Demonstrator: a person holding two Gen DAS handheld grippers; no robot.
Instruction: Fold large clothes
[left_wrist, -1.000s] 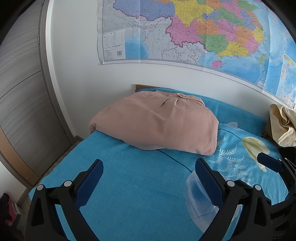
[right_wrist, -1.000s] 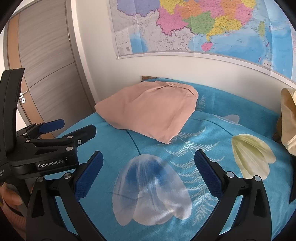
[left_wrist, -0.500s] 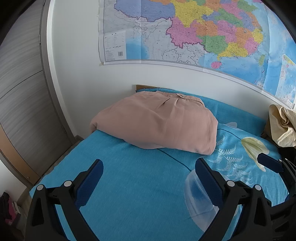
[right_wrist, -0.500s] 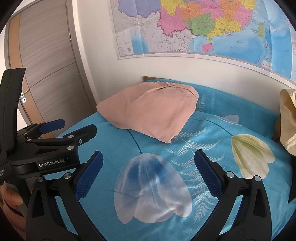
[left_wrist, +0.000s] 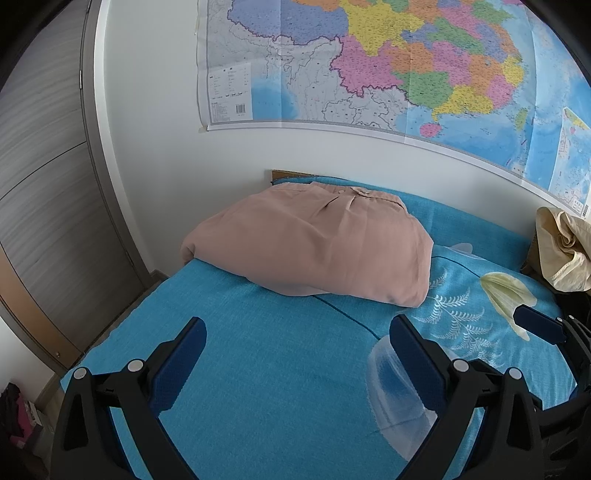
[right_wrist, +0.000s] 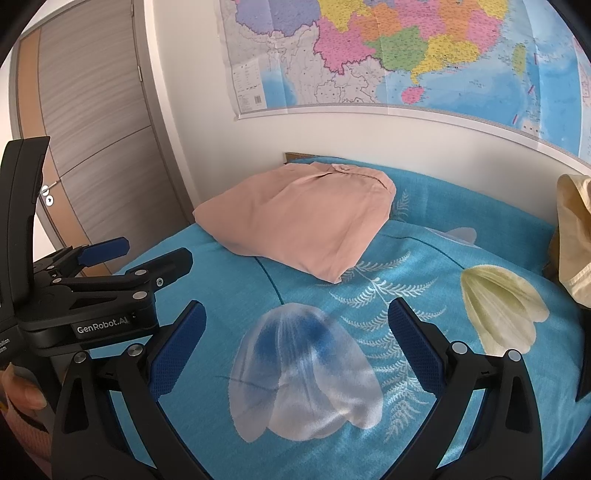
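Observation:
A folded pink garment (left_wrist: 314, 243) (right_wrist: 303, 218) lies on the blue flowered bedspread (left_wrist: 258, 369) (right_wrist: 406, 280), near the head of the bed by the wall. My left gripper (left_wrist: 295, 354) hovers open above the bedspread, well short of the garment, with nothing between its fingers. In the right wrist view my right gripper (right_wrist: 295, 339) is also open and empty, over a white-and-blue flower print. The left gripper's body (right_wrist: 92, 295) shows at the left of that view, held by a hand (right_wrist: 22, 395).
A crumpled cream garment (left_wrist: 561, 251) (right_wrist: 572, 236) sits at the bed's right edge. A large map (left_wrist: 388, 62) hangs on the white wall behind the bed. A grey wardrobe (left_wrist: 40, 184) stands to the left, across a narrow floor gap.
Both views have shifted only slightly; the pink garment sits a little lower and nearer in the frames. Both grippers stay open and empty.

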